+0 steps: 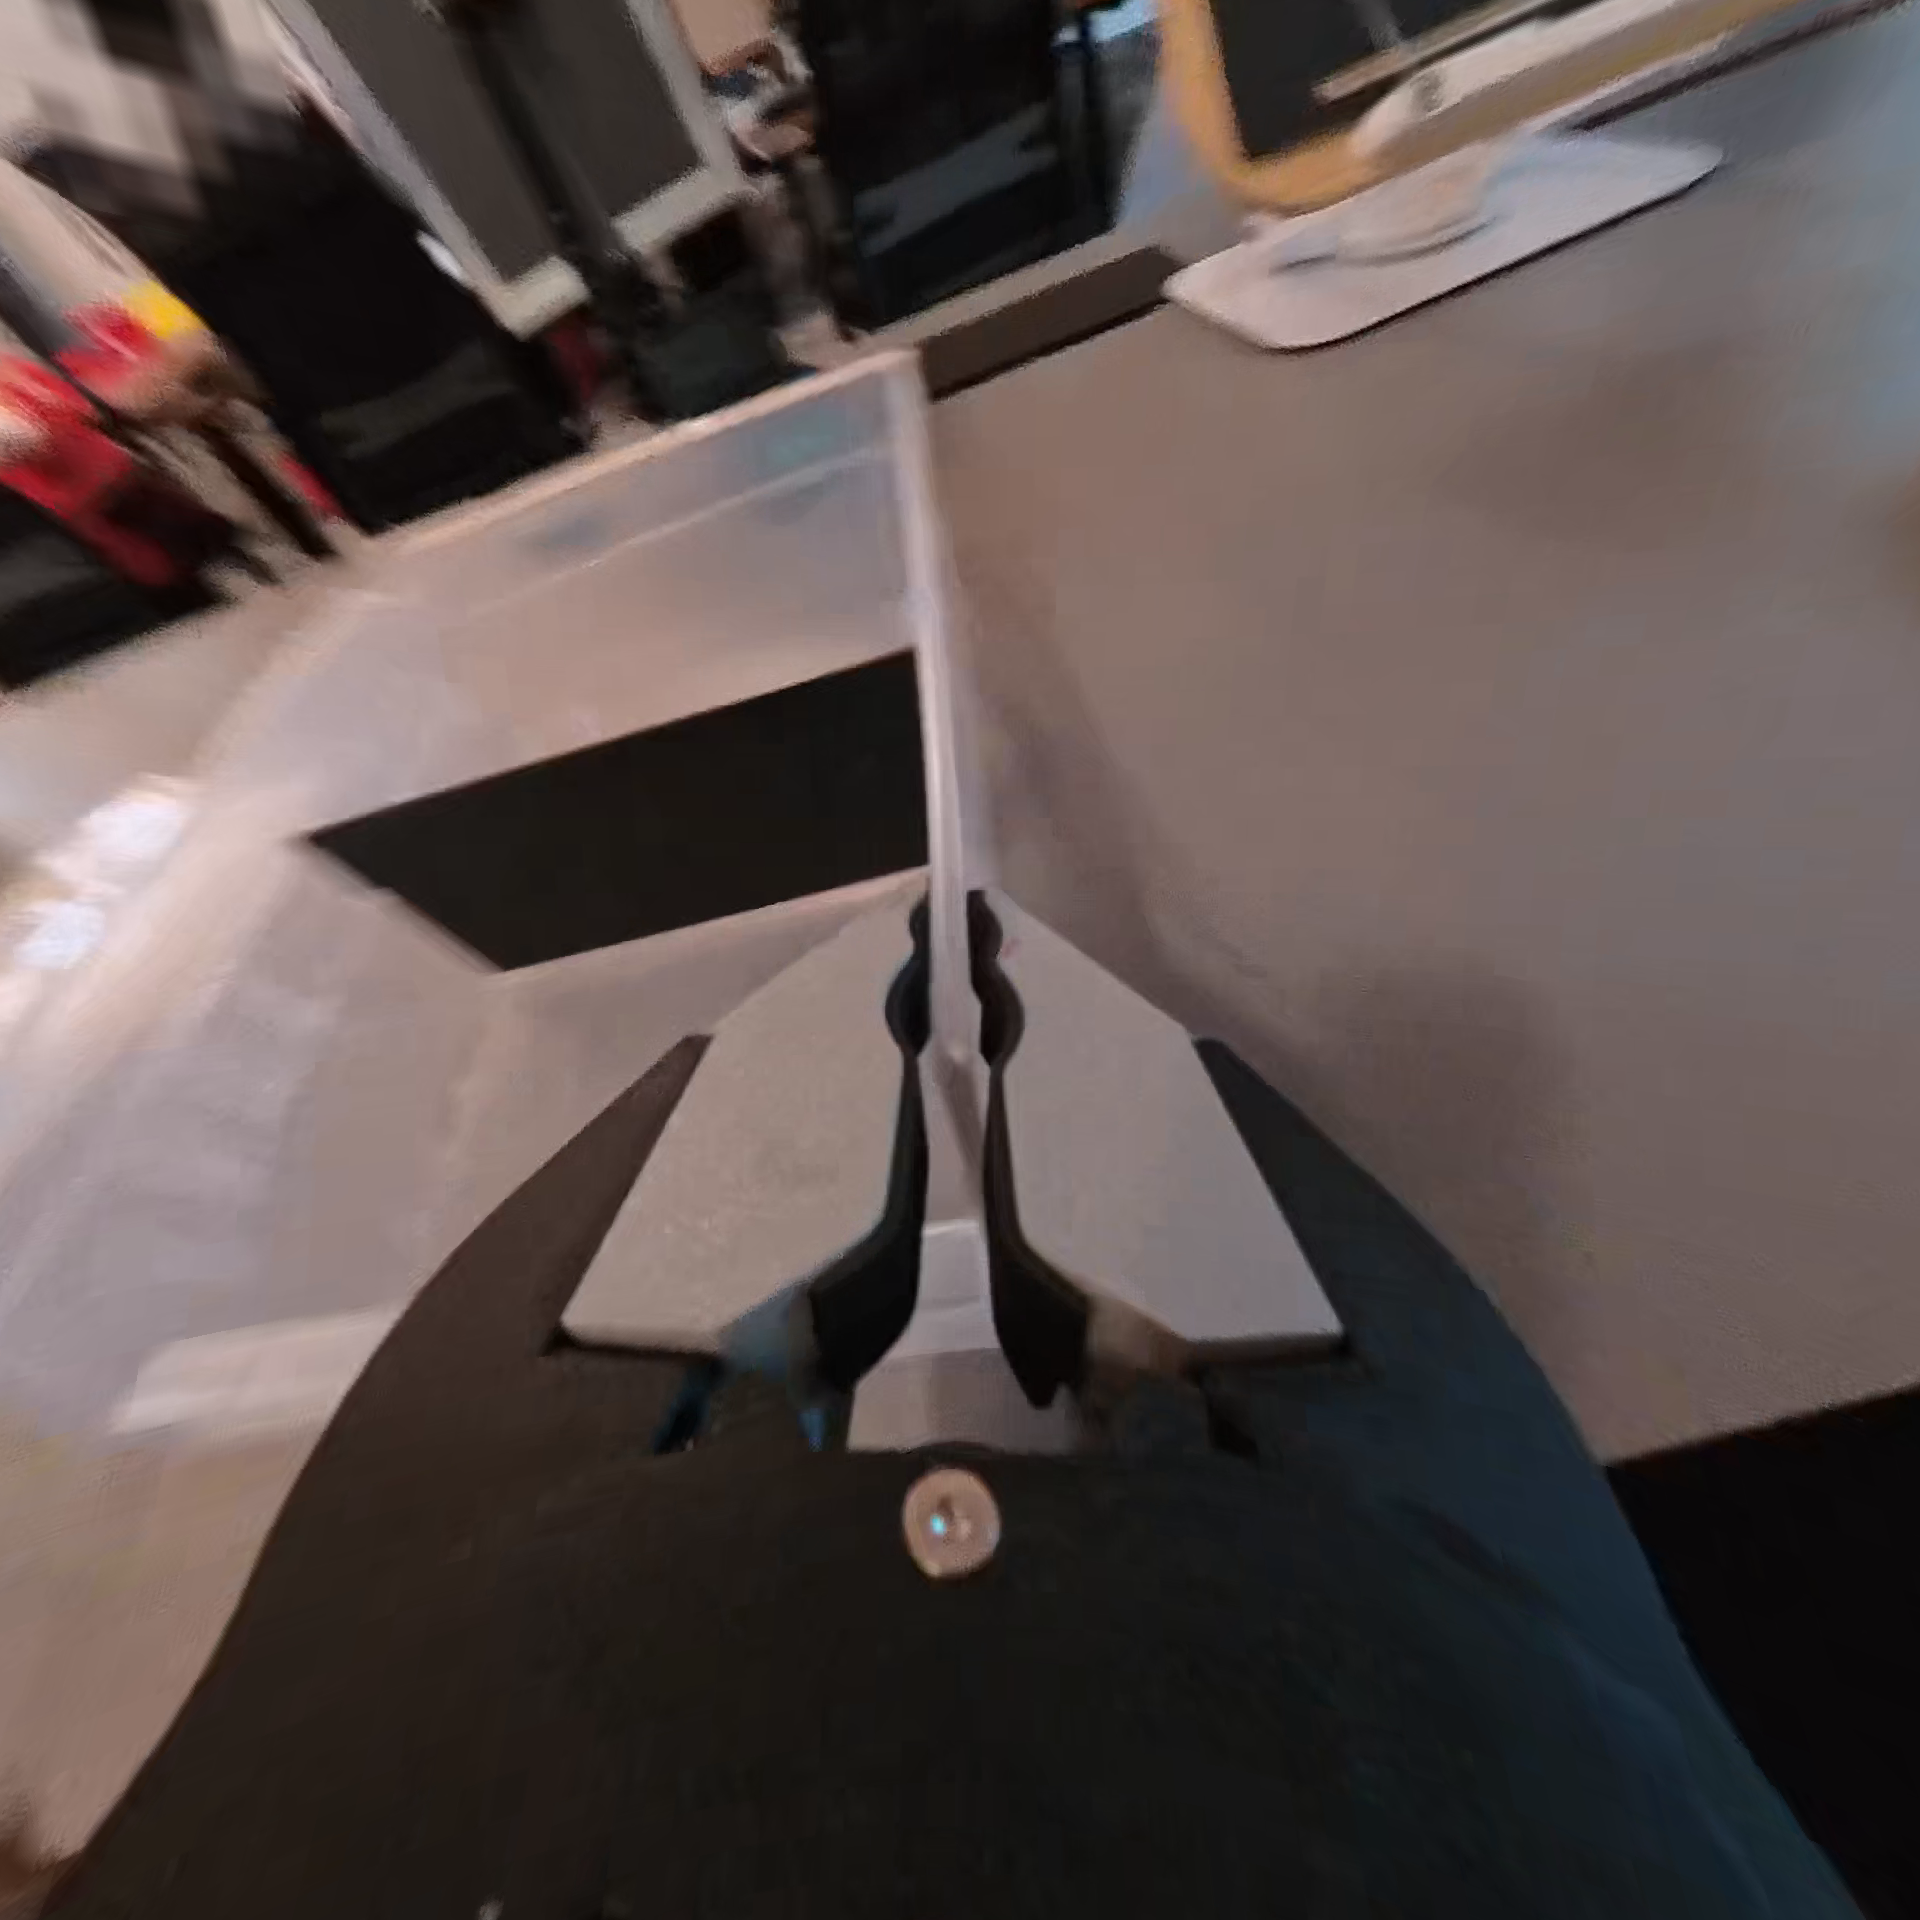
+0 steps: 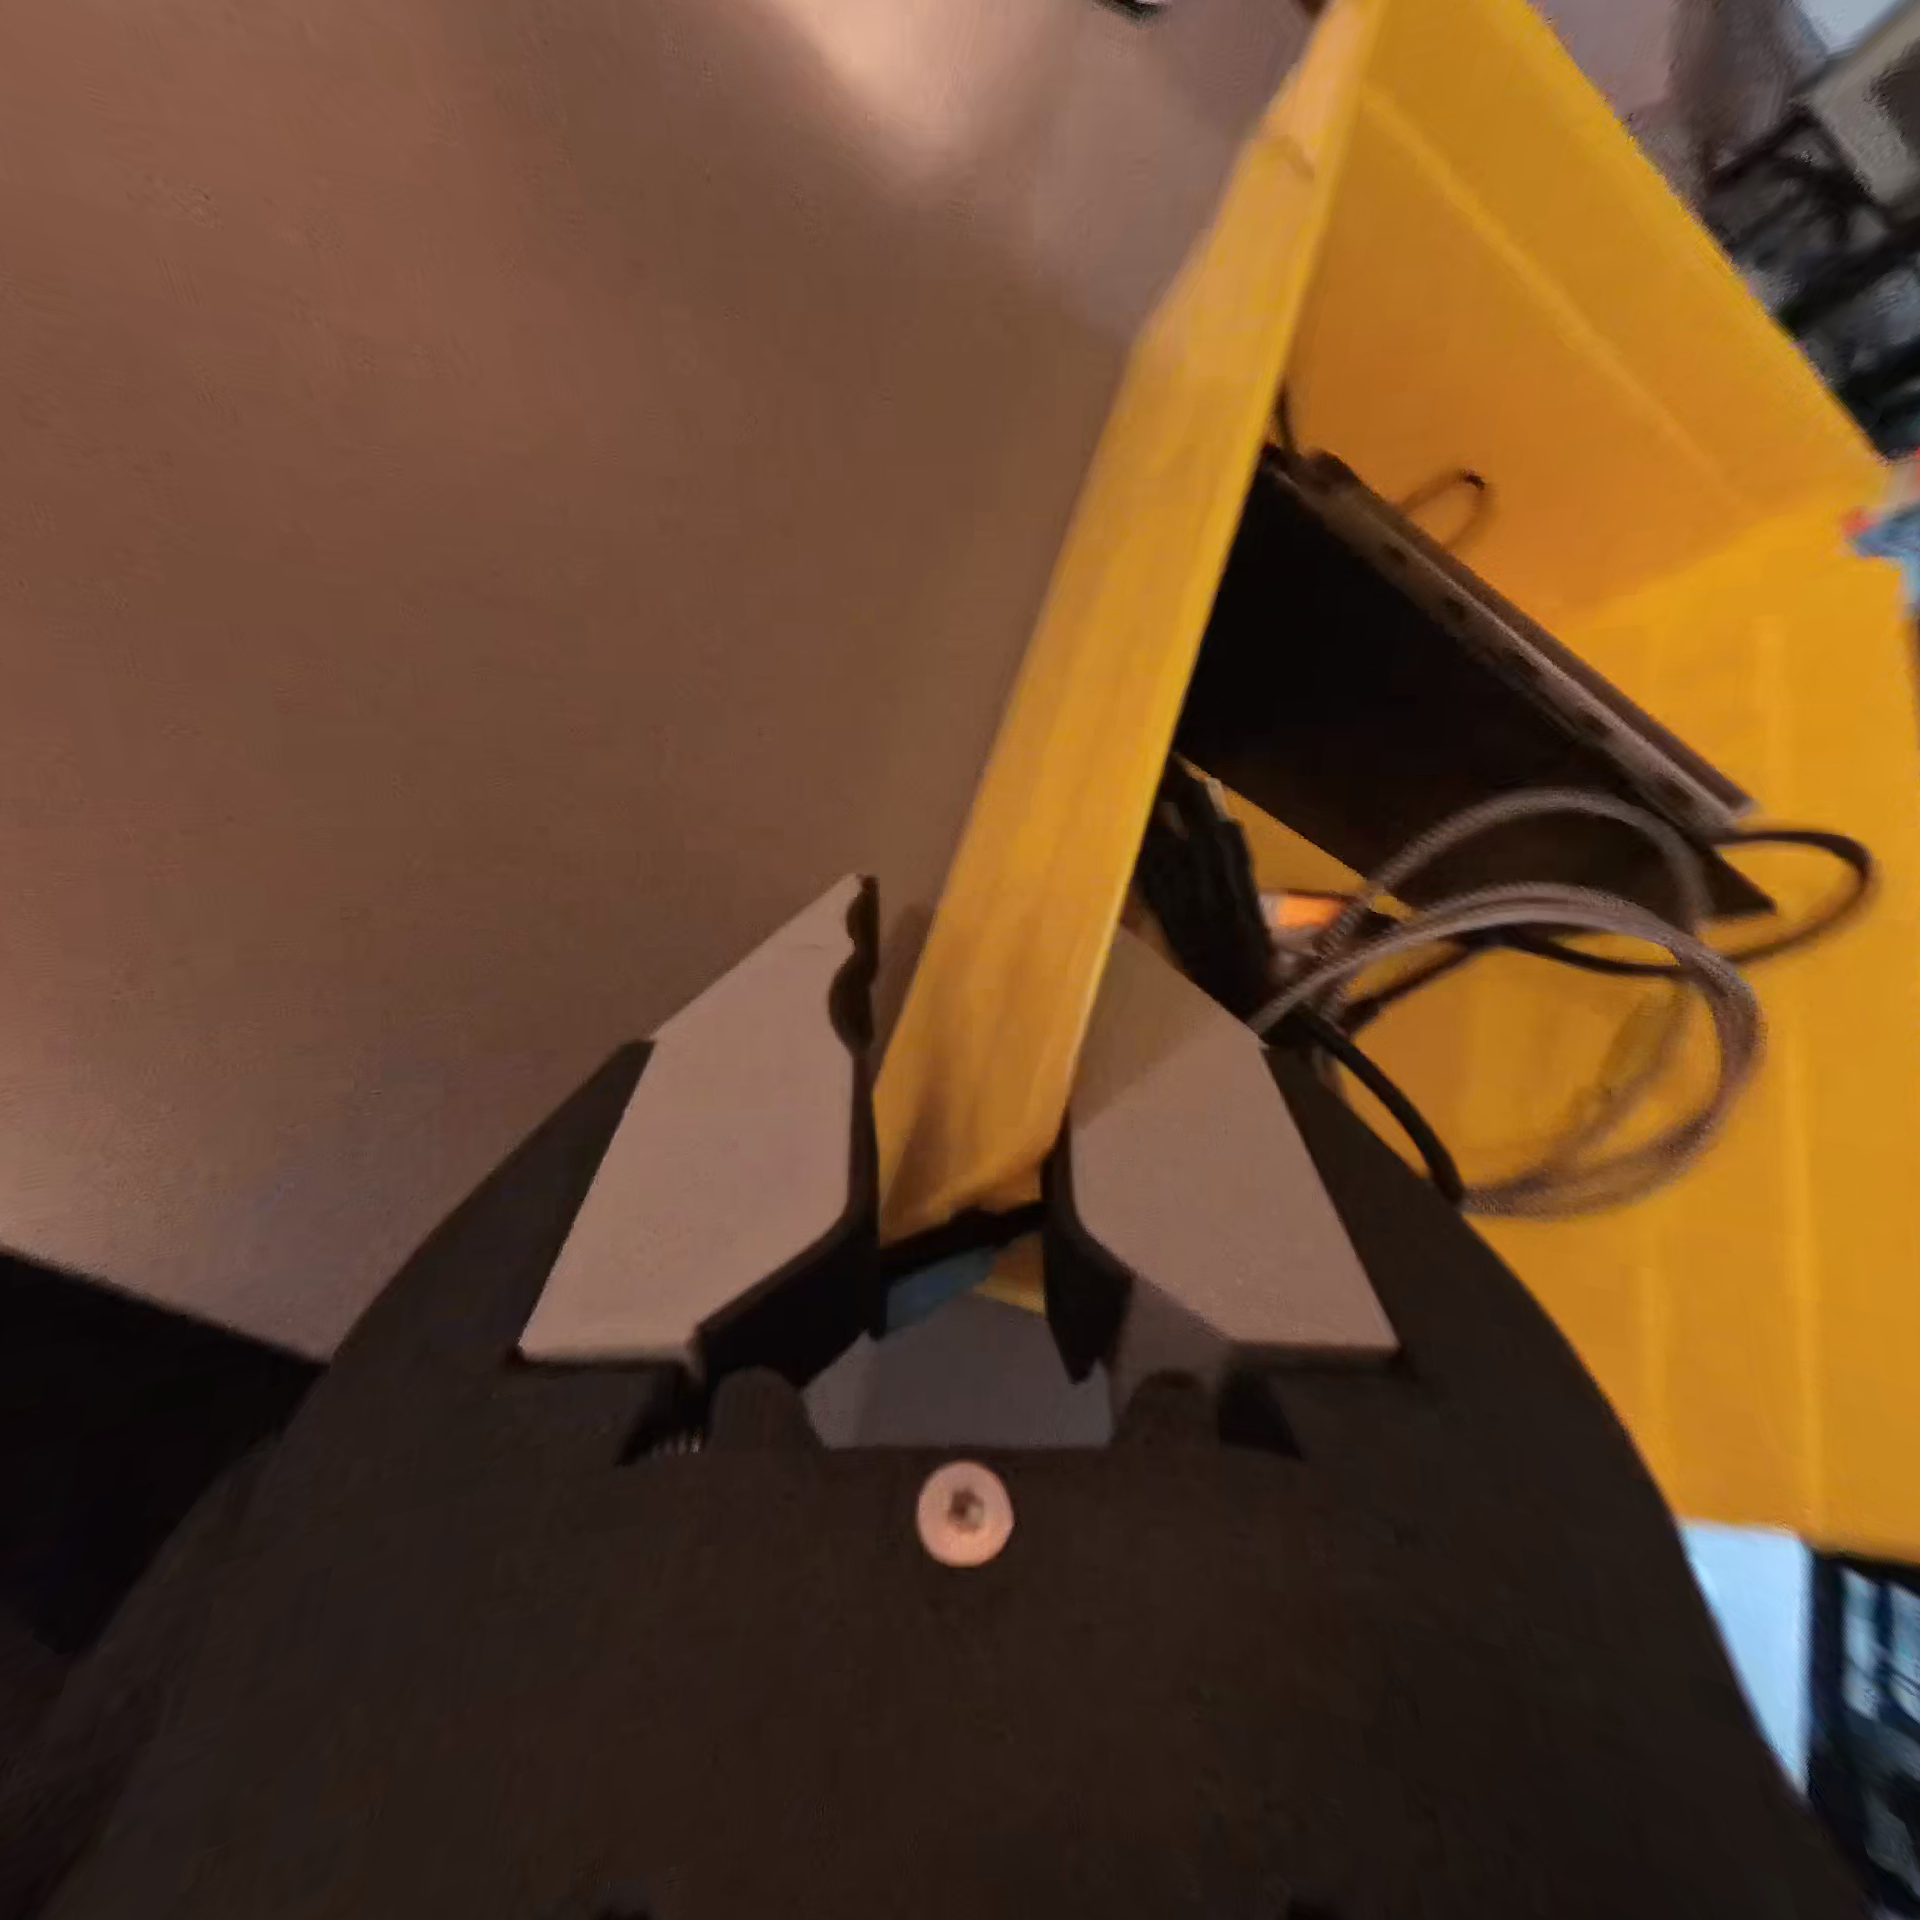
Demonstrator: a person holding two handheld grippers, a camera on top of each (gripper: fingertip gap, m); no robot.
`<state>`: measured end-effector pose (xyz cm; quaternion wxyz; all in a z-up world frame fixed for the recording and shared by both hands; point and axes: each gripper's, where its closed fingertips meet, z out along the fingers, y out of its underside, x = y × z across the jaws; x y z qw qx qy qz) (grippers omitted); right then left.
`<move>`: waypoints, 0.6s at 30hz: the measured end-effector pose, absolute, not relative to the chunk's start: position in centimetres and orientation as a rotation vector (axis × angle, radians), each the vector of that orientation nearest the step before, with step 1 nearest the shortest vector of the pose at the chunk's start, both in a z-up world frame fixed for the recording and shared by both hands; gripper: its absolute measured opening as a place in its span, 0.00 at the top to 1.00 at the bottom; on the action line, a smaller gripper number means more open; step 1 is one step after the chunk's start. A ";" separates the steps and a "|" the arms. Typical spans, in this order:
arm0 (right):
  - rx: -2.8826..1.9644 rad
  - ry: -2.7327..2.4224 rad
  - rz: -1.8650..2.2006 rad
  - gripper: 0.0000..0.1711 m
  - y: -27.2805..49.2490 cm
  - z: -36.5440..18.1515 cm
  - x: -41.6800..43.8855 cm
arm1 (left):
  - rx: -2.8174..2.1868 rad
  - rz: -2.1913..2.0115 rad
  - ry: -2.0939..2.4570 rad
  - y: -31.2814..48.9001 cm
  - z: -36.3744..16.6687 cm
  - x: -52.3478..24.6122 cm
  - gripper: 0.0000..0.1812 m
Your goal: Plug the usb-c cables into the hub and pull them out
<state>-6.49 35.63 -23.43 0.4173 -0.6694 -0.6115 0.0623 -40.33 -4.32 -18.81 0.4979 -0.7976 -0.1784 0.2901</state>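
Note:
In the right wrist view my right gripper (image 2: 992,935) is shut on the near wall of a yellow bin (image 2: 1164,582). Inside the bin a flat dark hub (image 2: 1382,665) leans tilted. Braided grey cables (image 2: 1662,956) and a thin black cable (image 2: 1808,862) loop beside it. Dark plug ends (image 2: 1205,862) lie close behind the gripped wall. In the left wrist view my left gripper (image 1: 951,914) is shut on the thin upright wall of a clear plastic bin (image 1: 925,623). A flat black thing (image 1: 665,800) lies in that bin. Both views are blurred.
The bins rest on a grey table (image 1: 1403,779). A white flat stand base (image 1: 1455,239) sits at the table's far right. Dark cases and red items stand beyond the far edge (image 1: 312,312). The table's near edge (image 1: 1714,1423) drops to dark floor.

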 end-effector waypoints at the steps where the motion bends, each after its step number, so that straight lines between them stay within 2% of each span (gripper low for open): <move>1: -1.690 -1.552 0.193 0.84 34.5 -23.4 -7.4 | -1.925 0.701 -0.374 -5.0 -18.1 -40.4 0.99; 5: -1.738 -1.597 0.427 0.77 28.9 -23.1 -12.4 | -1.754 0.467 -0.442 -6.5 -13.4 -39.8 0.99; 10: -1.673 -1.605 0.498 0.72 21.4 -23.0 -20.4 | -1.686 0.635 -0.446 -8.1 -9.3 -41.7 0.99; 16: -1.528 -1.703 0.664 0.71 10.0 -22.6 -31.3 | -1.529 0.782 -0.478 -10.4 -4.1 -43.4 0.99; 18: -1.454 -1.718 0.776 0.65 5.3 -21.8 -34.6 | -1.507 0.804 -0.465 -10.8 -3.6 -43.2 0.99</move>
